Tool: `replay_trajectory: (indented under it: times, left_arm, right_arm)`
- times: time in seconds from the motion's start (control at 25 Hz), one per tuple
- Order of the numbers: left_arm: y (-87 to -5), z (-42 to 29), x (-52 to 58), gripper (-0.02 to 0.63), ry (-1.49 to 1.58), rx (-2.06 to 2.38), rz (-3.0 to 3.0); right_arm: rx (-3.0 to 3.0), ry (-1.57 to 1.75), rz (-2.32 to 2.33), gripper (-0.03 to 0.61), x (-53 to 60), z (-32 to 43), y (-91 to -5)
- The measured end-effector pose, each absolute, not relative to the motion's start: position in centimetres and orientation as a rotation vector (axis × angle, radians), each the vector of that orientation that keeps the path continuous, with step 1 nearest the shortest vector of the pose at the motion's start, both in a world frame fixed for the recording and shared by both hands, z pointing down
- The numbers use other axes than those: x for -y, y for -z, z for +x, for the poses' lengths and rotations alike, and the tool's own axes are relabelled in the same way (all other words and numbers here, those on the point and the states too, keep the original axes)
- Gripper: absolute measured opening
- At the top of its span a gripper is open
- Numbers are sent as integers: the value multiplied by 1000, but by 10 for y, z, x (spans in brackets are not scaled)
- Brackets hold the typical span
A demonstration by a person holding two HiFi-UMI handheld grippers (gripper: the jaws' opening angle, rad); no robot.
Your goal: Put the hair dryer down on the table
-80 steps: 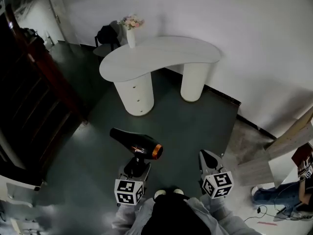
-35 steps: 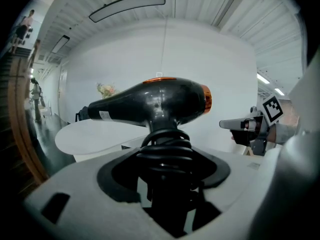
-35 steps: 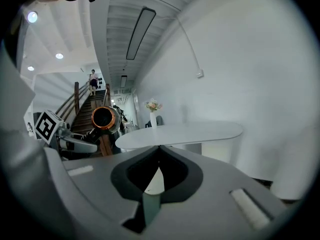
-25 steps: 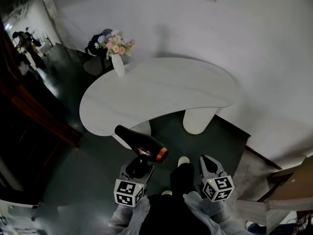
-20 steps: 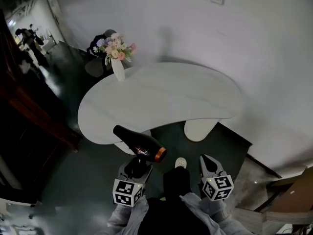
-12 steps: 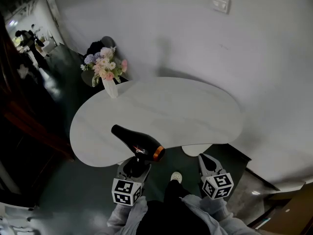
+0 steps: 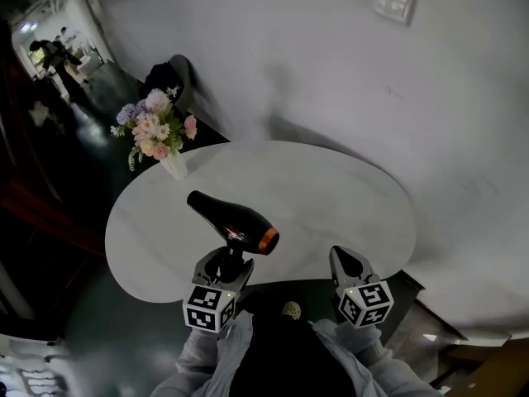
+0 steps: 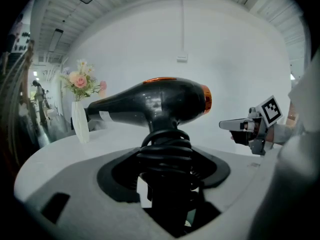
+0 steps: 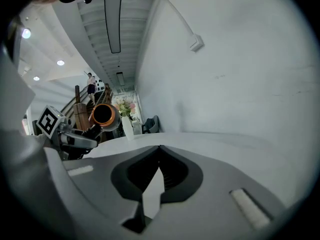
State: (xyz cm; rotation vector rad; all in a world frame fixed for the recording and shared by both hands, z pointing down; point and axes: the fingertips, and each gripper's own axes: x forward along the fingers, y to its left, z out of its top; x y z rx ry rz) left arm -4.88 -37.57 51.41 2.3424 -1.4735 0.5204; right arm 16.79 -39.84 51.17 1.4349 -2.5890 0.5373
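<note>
A black hair dryer (image 7: 232,224) with an orange rear ring is held upright above the near part of the white kidney-shaped table (image 7: 331,205). My left gripper (image 7: 223,265) is shut on its handle, which has the black cord coiled round it (image 8: 165,154). In the left gripper view the dryer body (image 8: 155,101) lies level, nozzle pointing left. My right gripper (image 7: 345,265) hovers at the table's near edge, shut with nothing in it; its jaw tips meet (image 9: 159,149). The right gripper view shows the dryer's orange ring (image 9: 105,115) at the left.
A white vase of pink and purple flowers (image 7: 157,135) stands at the table's far left end. A white wall with a switch plate (image 7: 394,3) rises behind the table. A dark chair (image 7: 169,77) and a corridor with people lie far left.
The table has come much closer and now lies under both grippers; the dryer has passed from over the dark floor to over the tabletop. Both grips look unchanged.
</note>
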Motion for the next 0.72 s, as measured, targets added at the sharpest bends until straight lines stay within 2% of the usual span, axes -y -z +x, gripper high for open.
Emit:
replay_trajectory:
  times: [0.36, 0.72]
  left_arm:
    - [-547, -35, 505, 295, -677, 1363, 2387]
    - [-619, -20, 609, 295, -820, 1198, 2370]
  right_arm:
    - [2515, -659, 1455, 9, 455, 169, -542]
    - [2394, -777, 1462, 9, 508, 168, -572]
